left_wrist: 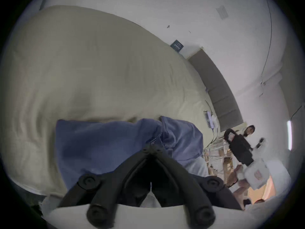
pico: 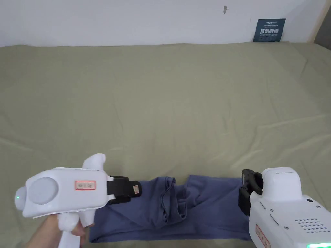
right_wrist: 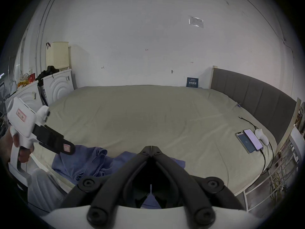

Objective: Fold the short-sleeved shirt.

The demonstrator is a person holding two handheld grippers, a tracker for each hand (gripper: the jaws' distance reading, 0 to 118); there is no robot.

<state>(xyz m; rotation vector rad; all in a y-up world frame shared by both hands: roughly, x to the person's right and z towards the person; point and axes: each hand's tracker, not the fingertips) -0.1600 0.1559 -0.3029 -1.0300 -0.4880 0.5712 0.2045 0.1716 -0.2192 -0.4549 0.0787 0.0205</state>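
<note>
A: So, where's the shirt (pico: 194, 206)?

B: At six o'clock on the bed (pico: 161, 106), bunched at the near edge, with a rumpled ridge down its middle.

A: And the tongs?

B: Left tongs (pico: 137, 189) at nine o'clock of it, right tongs (pico: 247, 187) at three; both clenched on nothing.

A: Handling?

B: Probably soft, light and limp. I'd pinch the outer corners and spread it flat.

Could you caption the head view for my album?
Two handheld grippers, left and right, over a crumpled blue shirt on a bed.
</note>
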